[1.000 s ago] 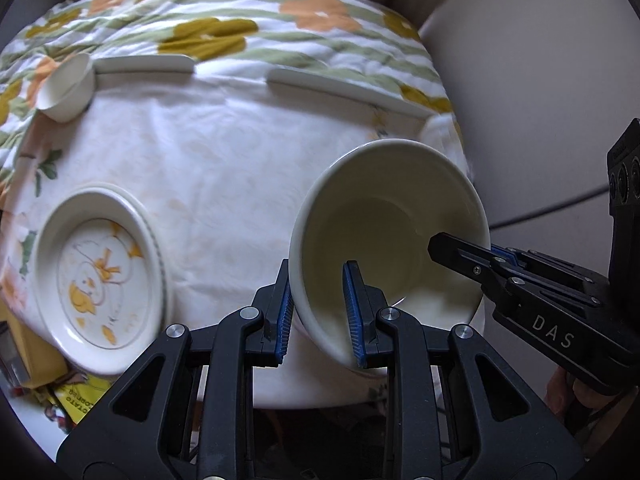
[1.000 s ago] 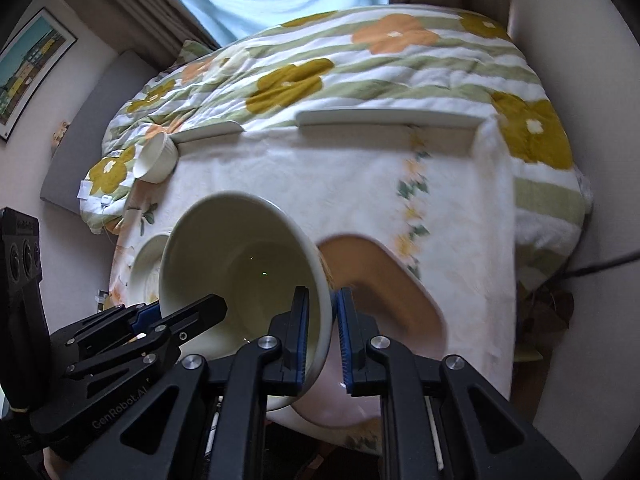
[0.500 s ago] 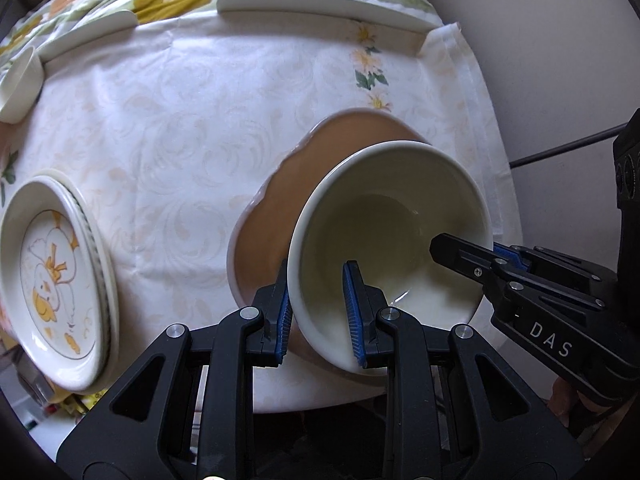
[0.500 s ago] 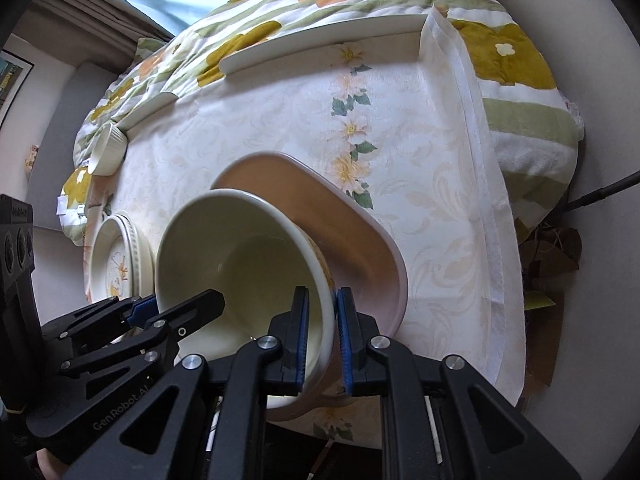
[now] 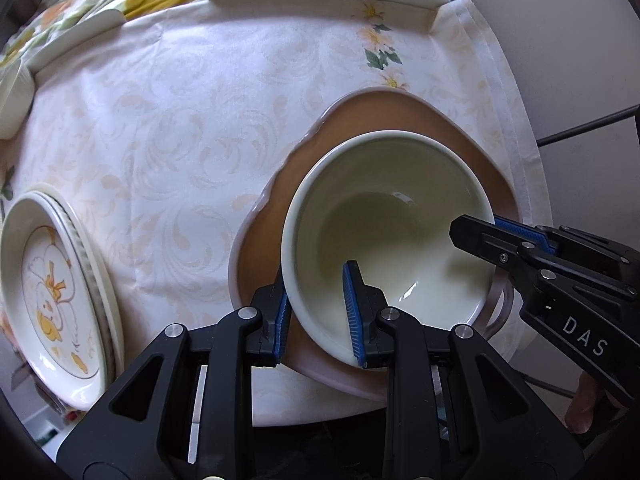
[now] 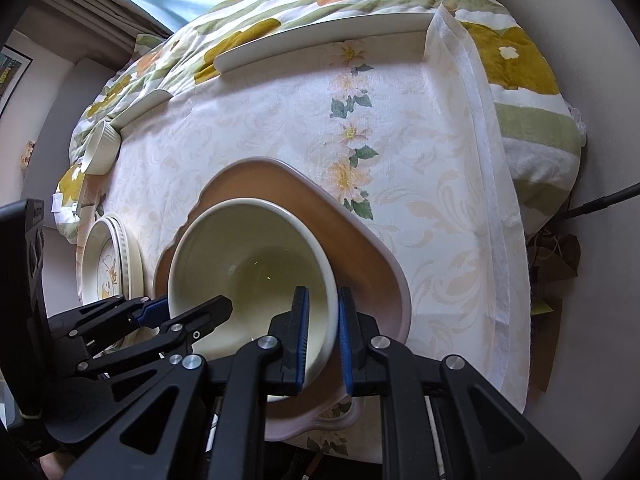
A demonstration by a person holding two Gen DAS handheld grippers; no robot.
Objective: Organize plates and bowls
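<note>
Both claws pinch the cream bowl (image 5: 384, 236) by its rim: the left gripper (image 5: 316, 312) on the near wall, the right gripper (image 6: 323, 332) on the opposite side. The bowl sits over the brown dish (image 5: 404, 114). Farther off, the duck plates (image 5: 52, 296) are stacked on the tablecloth (image 5: 180, 100).

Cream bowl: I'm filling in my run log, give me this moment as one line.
held: cream bowl | left gripper: shut on rim | right gripper: shut on rim | bowl over: brown dish | contact: unclear
</note>
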